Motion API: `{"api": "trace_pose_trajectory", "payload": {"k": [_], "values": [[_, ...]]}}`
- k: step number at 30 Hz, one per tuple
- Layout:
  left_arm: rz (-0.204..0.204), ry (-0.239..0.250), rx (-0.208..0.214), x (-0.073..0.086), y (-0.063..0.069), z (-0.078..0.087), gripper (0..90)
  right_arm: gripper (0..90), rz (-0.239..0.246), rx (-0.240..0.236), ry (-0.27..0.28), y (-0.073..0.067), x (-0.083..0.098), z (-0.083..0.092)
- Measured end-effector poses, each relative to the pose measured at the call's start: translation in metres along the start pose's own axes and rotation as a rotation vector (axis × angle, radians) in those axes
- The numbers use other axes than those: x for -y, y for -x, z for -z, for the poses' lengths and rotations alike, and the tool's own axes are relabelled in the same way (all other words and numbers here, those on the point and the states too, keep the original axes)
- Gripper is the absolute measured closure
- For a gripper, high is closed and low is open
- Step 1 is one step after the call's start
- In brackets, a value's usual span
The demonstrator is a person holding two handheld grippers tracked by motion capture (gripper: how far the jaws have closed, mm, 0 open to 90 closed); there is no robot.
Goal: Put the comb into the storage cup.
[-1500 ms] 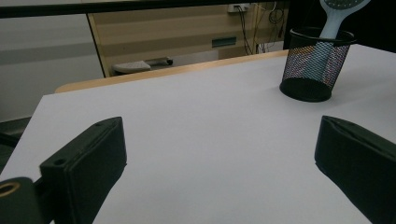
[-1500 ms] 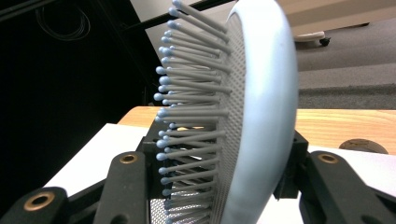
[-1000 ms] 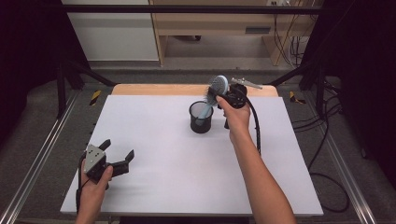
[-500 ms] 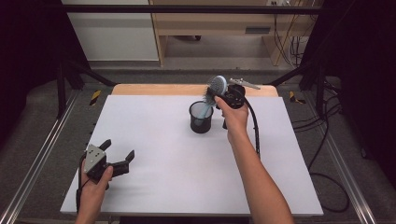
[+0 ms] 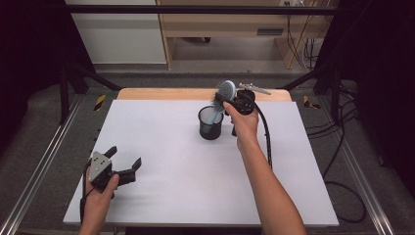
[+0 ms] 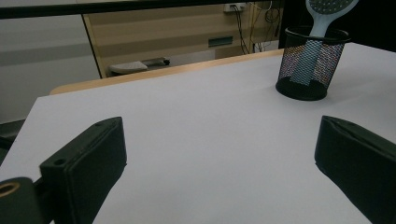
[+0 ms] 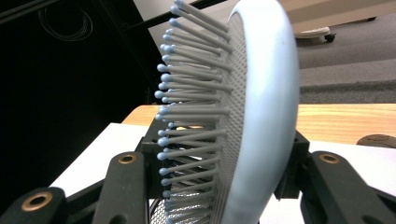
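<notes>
A pale blue hairbrush (image 5: 226, 90) stands handle-down in a black mesh cup (image 5: 210, 124) at the back middle of the white table top (image 5: 171, 166). My right gripper (image 5: 223, 99) is shut on the brush's head, just above the cup's rim. In the right gripper view the hairbrush (image 7: 261, 93) sits between the jaws of the right gripper (image 7: 224, 158), bristles against the left pad and its smooth back against the right. My left gripper (image 5: 125, 155) rests open near the front left corner, holding nothing. The left gripper view shows the left gripper (image 6: 219, 154) wide apart, with the cup (image 6: 310, 65) and hairbrush (image 6: 327, 7) far off.
A wooden strip (image 5: 166, 94) runs along the table's back edge. The right gripper's black cable (image 5: 267, 139) trails down the table's right side beside the forearm. Metal rails (image 5: 44, 161) border the table on the left, and cabinets stand behind.
</notes>
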State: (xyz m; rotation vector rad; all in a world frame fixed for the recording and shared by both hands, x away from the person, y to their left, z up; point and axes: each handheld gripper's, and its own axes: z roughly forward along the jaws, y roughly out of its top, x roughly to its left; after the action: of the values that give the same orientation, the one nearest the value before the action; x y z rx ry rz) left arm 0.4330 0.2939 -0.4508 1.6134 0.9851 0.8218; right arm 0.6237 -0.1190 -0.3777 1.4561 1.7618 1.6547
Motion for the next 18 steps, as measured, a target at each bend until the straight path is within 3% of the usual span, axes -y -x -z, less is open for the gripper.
{"api": "trace_pose_trajectory", "payload": {"k": [18], "values": [[-0.007,-0.003,0.002,0.0001,0.0006,-0.0006,2.1,50.4,-0.054,-0.006,0.004,0.0083,0.0076,0.0002]]}}
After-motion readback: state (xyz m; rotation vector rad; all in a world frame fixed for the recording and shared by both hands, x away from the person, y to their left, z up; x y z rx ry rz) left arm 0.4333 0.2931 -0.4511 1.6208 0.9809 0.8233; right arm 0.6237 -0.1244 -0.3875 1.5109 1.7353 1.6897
